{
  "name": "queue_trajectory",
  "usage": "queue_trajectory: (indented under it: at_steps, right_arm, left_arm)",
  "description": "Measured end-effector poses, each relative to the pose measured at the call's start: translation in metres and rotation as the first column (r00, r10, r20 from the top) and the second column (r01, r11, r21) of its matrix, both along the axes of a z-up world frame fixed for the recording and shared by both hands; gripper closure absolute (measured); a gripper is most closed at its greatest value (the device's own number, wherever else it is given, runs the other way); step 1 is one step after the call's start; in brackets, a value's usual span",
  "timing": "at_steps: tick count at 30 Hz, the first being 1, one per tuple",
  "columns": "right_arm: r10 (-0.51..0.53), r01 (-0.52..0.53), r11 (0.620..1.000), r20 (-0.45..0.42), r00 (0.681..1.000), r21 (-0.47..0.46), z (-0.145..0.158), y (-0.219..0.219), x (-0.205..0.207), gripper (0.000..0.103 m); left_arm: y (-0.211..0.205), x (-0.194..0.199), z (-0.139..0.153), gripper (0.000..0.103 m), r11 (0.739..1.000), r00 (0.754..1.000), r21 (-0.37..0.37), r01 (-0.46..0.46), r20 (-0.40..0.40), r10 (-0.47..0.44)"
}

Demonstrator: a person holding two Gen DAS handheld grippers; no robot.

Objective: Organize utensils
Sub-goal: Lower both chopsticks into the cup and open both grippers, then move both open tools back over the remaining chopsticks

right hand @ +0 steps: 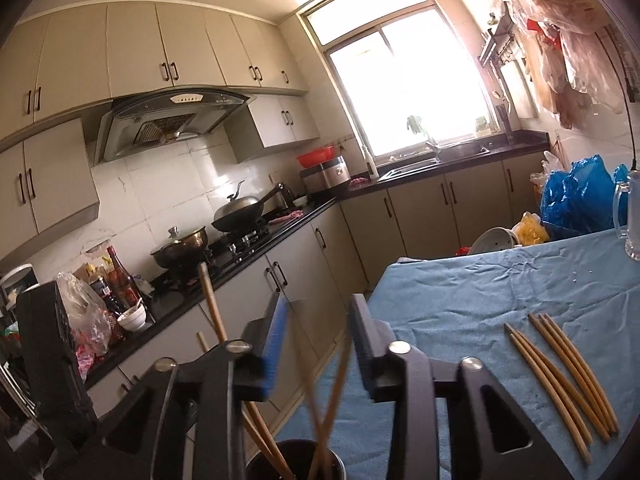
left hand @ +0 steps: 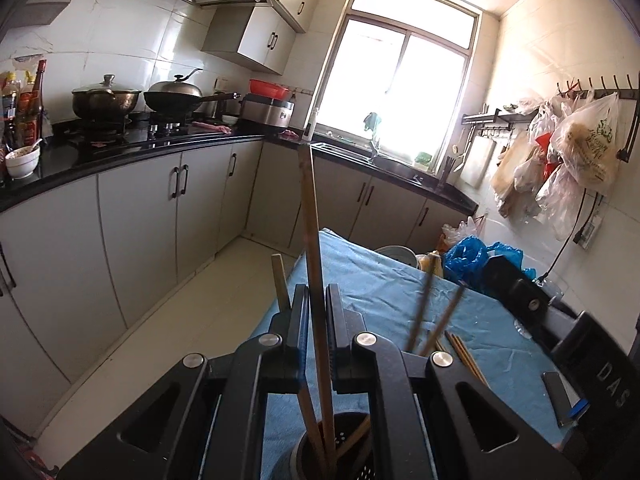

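The left tool [left hand: 316, 300] stands over the dark holder [left hand: 340, 448] at the near edge of the desk [left hand: 380, 280], which wears a blue cloth; its jaws are nearly together with a long wooden chopstick [left hand: 310, 240] rising between them, though whether the pads actually press it I cannot tell; the chopstick's lower end sits inside the holder among other sticks [left hand: 356, 436], and a shorter stick [left hand: 280, 280] pokes up just left of the left jaw.

The right tool [right hand: 318, 332] hangs released above the same holder [right hand: 296, 460], its blue-padded fingers [right hand: 276, 336] well apart; two blurred chopsticks [right hand: 332, 396] cross in the gap between them, touching neither pad as far as the right view shows, with their lower ends down in the holder; two more sticks [right hand: 210, 300] lean out to the left of the left finger.

Five loose chopsticks [right hand: 560, 380] lie on the cloth to the right of that tool, as a pair and a group of three, side by side and nearly parallel; in the left view they are mostly hidden behind the tool, only an edge [left hand: 464, 352] showing.

A glass mug [right hand: 630, 216] stands at the desk's far right corner; blue bags [right hand: 576, 196] sit beyond the far edge; a phone [left hand: 560, 396] lies near the right side of the cloth.
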State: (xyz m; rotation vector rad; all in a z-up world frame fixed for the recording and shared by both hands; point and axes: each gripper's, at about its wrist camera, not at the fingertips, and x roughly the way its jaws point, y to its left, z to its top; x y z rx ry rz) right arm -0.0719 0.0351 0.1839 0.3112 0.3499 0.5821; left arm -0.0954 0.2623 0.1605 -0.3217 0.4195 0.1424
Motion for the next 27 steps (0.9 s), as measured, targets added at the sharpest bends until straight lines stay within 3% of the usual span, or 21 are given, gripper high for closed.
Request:
queue_trajectory:
  at_steps: [4, 6, 8, 13, 18, 27]
  right_arm:
    - [-0.009, 0.009, 1.000, 0.008, 1.000, -0.001, 0.008, -0.014, -0.011, 0.062]
    - [-0.025, 0.025, 1.000, 0.016, 1.000, 0.000, 0.011, -0.024, -0.017, 0.054]
    - [-0.047, 0.047, 0.999, 0.019, 0.999, -0.002, 0.013, -0.037, -0.022, 0.050]
    - [-0.098, 0.097, 0.995, -0.021, 0.995, -0.020, 0.007, -0.075, -0.035, 0.046]
    - [-0.142, 0.139, 0.989, -0.052, 0.989, -0.048, -0.007, -0.106, -0.054, 0.043]
    - [-0.193, 0.183, 0.976, -0.078, 0.978, -0.117, -0.030, -0.145, -0.085, 0.038]
  left_arm:
    - [-0.003, -0.015, 0.006, 0.093, 1.000, 1.000, 0.015, -0.017, -0.009, 0.017]
    - [-0.006, -0.025, 0.011, 0.076, 0.999, 1.000, 0.026, -0.023, -0.002, 0.023]
    - [-0.011, -0.039, 0.017, 0.071, 0.998, 0.999, 0.043, -0.042, 0.013, 0.041]
    - [-0.029, -0.066, 0.027, 0.068, 0.996, 0.999, 0.071, -0.051, 0.016, 0.050]
    - [-0.057, -0.095, 0.028, 0.056, 0.991, 0.998, 0.120, -0.062, 0.004, 0.062]
    - [-0.117, -0.125, 0.024, 0.053, 0.960, 0.999, 0.279, -0.031, -0.019, 0.037]
